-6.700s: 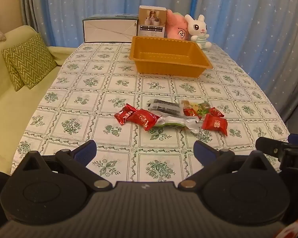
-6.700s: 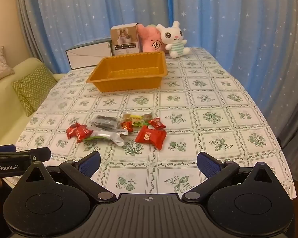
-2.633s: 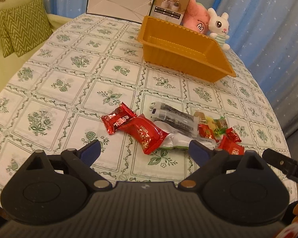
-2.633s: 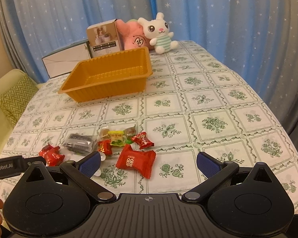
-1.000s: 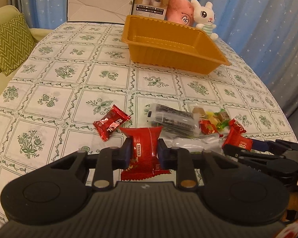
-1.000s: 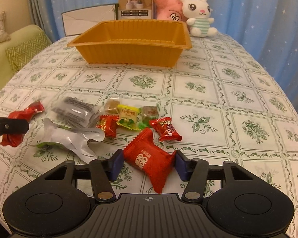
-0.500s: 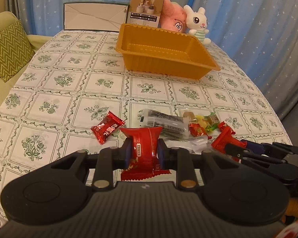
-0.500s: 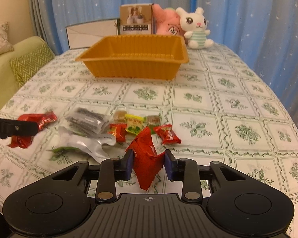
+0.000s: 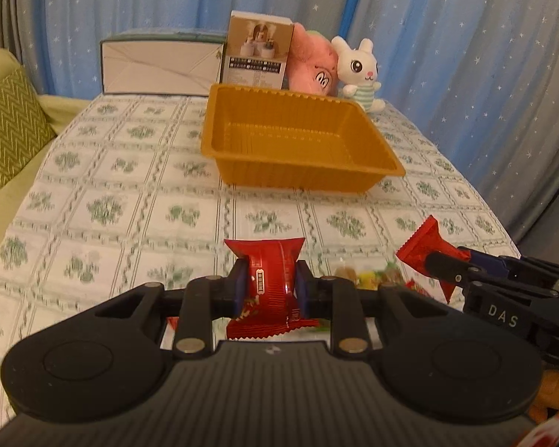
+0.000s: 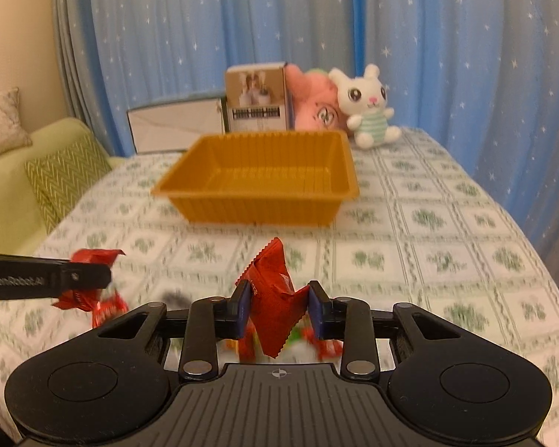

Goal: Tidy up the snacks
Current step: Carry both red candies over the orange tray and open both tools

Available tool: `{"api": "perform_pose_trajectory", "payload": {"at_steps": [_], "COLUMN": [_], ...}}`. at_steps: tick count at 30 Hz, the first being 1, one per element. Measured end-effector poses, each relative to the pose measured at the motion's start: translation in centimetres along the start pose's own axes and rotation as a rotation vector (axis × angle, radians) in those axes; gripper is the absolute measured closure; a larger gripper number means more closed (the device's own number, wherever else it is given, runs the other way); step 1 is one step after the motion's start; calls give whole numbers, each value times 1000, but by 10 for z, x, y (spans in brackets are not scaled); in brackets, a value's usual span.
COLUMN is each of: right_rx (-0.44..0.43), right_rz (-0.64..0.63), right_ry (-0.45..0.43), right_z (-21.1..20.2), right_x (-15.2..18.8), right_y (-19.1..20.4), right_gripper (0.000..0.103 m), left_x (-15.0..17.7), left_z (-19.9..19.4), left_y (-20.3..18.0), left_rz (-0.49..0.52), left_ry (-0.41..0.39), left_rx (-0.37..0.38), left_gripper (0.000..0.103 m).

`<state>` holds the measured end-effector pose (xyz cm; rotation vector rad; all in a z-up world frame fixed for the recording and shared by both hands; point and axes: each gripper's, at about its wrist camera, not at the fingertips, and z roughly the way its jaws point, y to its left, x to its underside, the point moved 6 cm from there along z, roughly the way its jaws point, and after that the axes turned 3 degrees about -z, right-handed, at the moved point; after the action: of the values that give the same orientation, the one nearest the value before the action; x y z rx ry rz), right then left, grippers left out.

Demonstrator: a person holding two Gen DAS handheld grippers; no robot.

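Observation:
My left gripper (image 9: 271,286) is shut on a red snack packet (image 9: 268,272), held above the flowered tablecloth. My right gripper (image 10: 278,311) is shut on another red snack packet (image 10: 274,298), crumpled between the pads. In the left wrist view the right gripper's fingers (image 9: 451,266) show at the right edge with that red packet (image 9: 423,247). In the right wrist view the left gripper's finger (image 10: 44,279) shows at the left with its red packet (image 10: 93,260). An empty orange tray (image 9: 298,141) (image 10: 264,171) stands ahead, mid-table. Small candies (image 9: 365,273) lie below, partly hidden by the grippers.
Behind the tray stand a white box (image 9: 160,67), a printed carton (image 9: 259,54), a pink plush (image 9: 313,65) and a white rabbit plush (image 9: 357,70). A green sofa with a zigzag cushion (image 9: 7,126) lies left. Blue starred curtains hang behind.
Both grippers have risen off the table with their red packets, and the tray looks nearer. The right gripper closed from loosely around its packet to squeezing it.

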<state>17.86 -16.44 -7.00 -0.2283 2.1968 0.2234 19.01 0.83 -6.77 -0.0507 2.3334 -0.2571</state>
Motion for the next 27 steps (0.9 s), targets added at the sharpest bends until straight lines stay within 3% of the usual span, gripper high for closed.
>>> {"api": "perform_pose_trajectory", "payload": {"at_steps": [8,14,27], "right_rx": [-8,3,18], "right_rz": [23,68,169], "right_ry": [-61,-69,-26], "right_z": [36,78,163], "right_x": [-59,-93,-110], "right_y": [-7,-23,-47], "right_gripper": [70,70,70], "left_x": [-59,-98,-132], "left_z": [32,71,141], "left_y": [6,12,14], "left_rz": [34,-3,53], "left_ry": [-66,-94,-76], "left_rx": [-8,21,47], "left_gripper": [79,79,79]}}
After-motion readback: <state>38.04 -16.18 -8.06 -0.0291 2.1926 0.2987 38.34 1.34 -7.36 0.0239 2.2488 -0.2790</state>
